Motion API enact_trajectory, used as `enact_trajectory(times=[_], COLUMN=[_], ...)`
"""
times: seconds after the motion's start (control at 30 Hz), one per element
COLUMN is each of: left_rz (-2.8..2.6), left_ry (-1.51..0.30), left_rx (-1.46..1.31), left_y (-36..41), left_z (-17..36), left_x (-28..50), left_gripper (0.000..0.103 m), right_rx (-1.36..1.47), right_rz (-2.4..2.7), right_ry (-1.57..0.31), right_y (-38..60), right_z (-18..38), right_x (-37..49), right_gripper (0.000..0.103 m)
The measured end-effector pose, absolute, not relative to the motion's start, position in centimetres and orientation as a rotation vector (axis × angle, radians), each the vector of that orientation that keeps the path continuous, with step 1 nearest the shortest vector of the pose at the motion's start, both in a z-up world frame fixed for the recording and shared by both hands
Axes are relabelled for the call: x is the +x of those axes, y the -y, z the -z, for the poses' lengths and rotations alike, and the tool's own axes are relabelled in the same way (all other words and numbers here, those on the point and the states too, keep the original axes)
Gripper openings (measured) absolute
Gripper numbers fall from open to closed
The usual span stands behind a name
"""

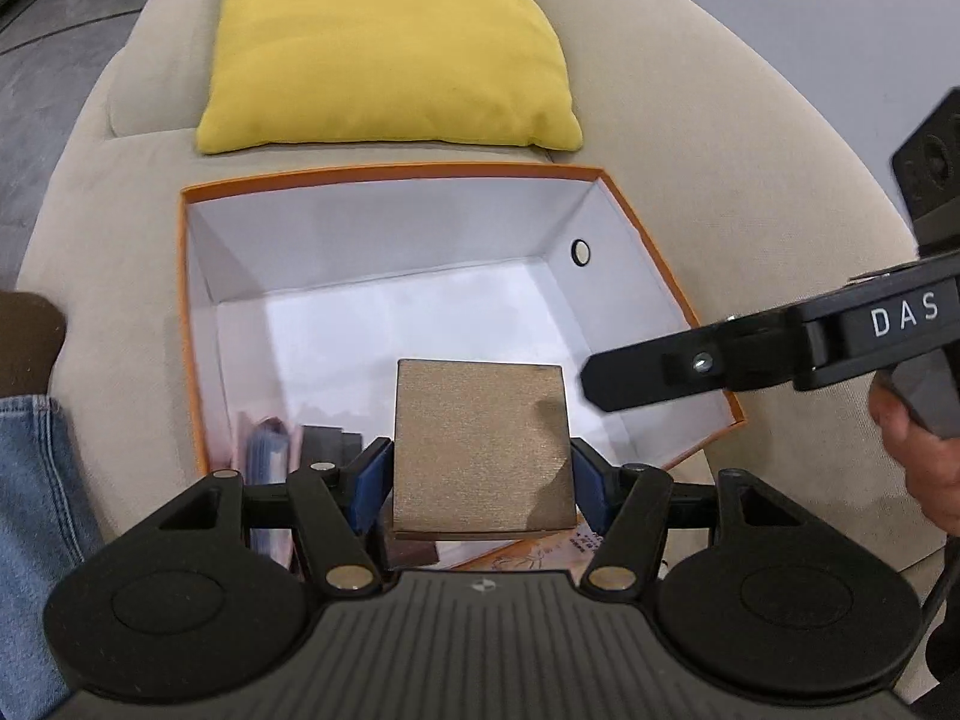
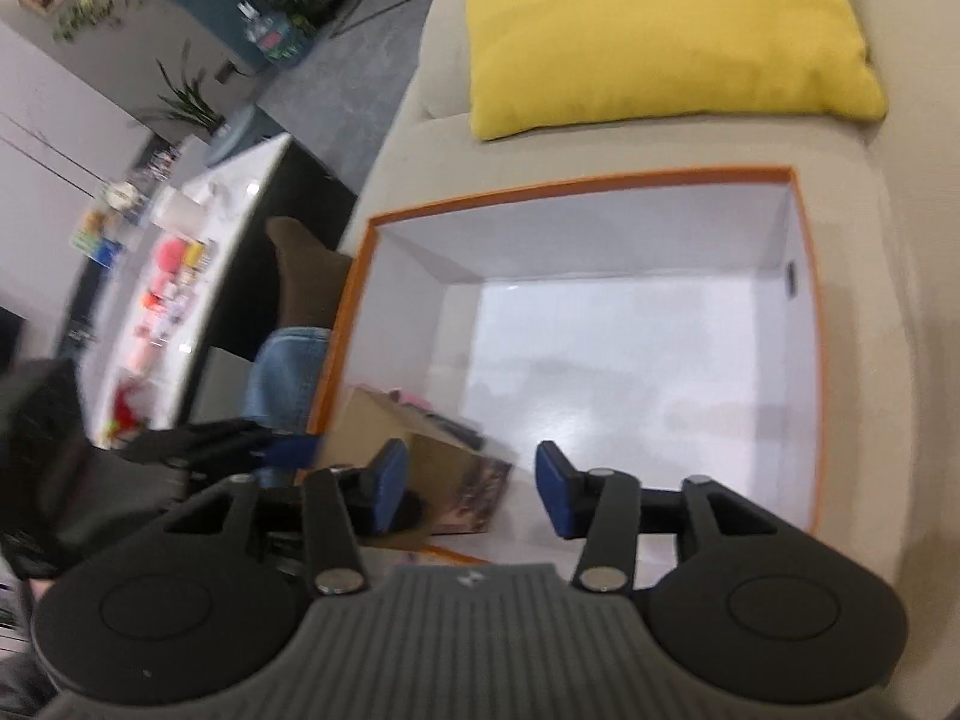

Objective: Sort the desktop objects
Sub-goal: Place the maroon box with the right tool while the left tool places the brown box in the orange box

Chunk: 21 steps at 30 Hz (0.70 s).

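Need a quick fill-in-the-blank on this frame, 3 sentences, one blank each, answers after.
1. The left tongs are shut on a flat, square, ____-coloured box.
2. The right tongs are ____, with nothing between their blue pads.
3. The white-lined storage box with the orange rim sits on a beige sofa, in front of a ____ cushion.

Missing words: brown; open; yellow

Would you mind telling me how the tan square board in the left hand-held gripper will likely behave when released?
The tan board juts forward without sagging, so probably stiff. It looks thin, likely light. Flat-faced, it should land flat in the orange box, not roll.
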<state>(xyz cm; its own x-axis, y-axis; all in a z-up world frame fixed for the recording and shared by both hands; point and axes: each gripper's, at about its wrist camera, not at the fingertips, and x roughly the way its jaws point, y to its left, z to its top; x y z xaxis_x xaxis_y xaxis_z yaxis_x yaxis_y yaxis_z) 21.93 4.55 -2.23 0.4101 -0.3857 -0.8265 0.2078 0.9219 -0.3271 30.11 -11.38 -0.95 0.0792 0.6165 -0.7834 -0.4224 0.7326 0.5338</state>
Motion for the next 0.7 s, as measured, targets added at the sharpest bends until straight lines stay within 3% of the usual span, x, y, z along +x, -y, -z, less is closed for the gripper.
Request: enact_trajectory(times=[0.33, 0.7], left_rz=[0.400, 0.396], left_ry=[-1.052, -1.084], left_rx=[-0.162, -0.151], left_y=[-3.6, -3.2], left_z=[0.9, 1.3], left_x=[22.3, 22.7], left_gripper=[0.071, 0.070], right_rx=[0.387, 0.338], right_rz=[-0.846, -0.823], right_ry=[-1.350, -1.290], right_y=[11.7, 11.4], right_z=[4.1, 3.4], right_x=[30.5, 29.9], right_gripper=[0.060, 0.049])
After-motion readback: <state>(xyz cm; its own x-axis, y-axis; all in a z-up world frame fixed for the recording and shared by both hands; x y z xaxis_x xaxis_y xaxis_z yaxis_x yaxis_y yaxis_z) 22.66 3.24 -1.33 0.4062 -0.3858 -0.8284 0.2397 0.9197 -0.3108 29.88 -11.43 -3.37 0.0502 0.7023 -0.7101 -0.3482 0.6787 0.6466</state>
